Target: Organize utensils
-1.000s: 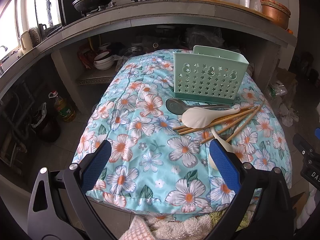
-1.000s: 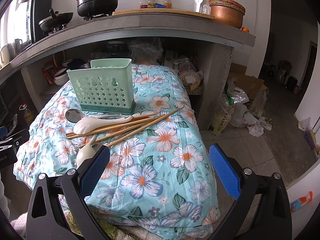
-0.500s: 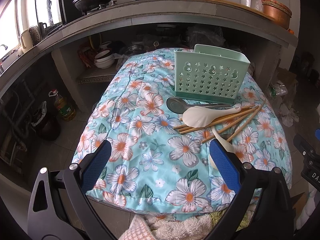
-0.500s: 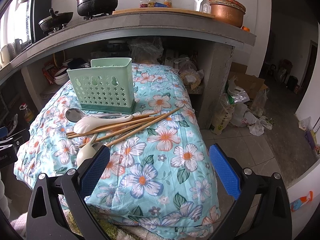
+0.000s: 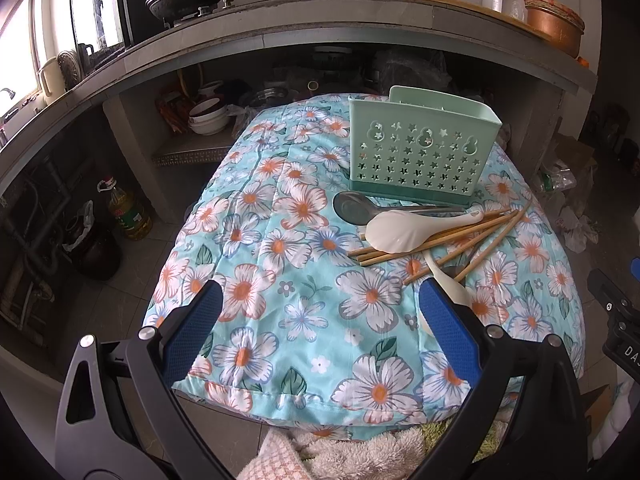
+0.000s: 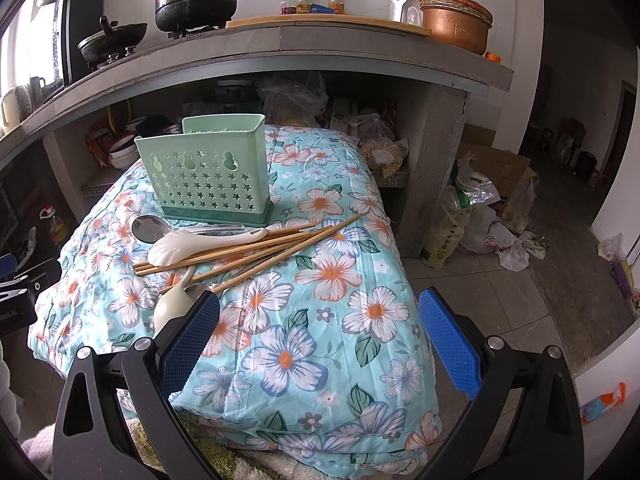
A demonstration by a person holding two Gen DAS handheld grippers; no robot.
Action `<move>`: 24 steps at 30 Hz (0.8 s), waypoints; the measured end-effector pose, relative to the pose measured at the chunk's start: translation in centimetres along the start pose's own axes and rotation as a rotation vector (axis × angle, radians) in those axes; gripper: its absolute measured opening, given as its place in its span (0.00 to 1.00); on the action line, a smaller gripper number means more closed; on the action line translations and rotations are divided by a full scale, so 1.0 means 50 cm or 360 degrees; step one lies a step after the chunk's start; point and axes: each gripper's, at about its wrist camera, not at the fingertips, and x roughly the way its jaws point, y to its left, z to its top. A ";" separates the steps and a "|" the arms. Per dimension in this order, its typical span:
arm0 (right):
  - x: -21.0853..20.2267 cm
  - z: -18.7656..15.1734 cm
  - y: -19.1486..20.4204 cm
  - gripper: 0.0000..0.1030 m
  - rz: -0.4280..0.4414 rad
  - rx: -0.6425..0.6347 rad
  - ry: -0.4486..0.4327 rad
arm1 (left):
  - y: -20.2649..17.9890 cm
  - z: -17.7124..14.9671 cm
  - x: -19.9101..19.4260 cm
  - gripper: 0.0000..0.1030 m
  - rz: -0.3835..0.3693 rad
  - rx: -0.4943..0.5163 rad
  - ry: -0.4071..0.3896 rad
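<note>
The left gripper (image 5: 320,312) hung at the bottom of its frame with both blue pads spread wide and nothing between them, over the near edge of a floral quilt (image 5: 288,264). The right gripper (image 6: 320,316) was likewise released, its jaws wide apart above the quilt's near right corner.

Just beyond the pads lay the utensil pile, right of centre in the left wrist view and left of centre in the right wrist view. Two white plastic spoons showed: one small spoon (image 6: 172,304) nearest, its bowl partly hidden behind the gripper's pad, and one larger rice spoon (image 5: 404,228) resting across the wooden chopsticks (image 5: 436,236). The chopsticks lay fanned and crossed; at least five sticks could be counted, though the exact number was unclear. One metal spoon (image 5: 354,208) lay behind them, its bowl pointing to frame left.

Farther back, upper centre, stood one mint-green perforated utensil holder (image 5: 420,156), upright on the quilt, just beyond the metal spoon.
</note>
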 end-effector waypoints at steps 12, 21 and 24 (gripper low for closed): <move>0.000 -0.002 0.003 0.94 0.0001 0.0001 0.0004 | 0.000 -0.007 0.003 0.92 -0.0002 0.0000 0.0008; 0.010 -0.013 0.009 0.94 0.0006 -0.0001 0.0020 | -0.001 -0.016 0.013 0.92 -0.0001 -0.0010 0.0035; 0.013 -0.016 0.004 0.94 0.0011 0.0009 0.0033 | 0.002 -0.005 0.023 0.92 0.0011 -0.0028 0.0067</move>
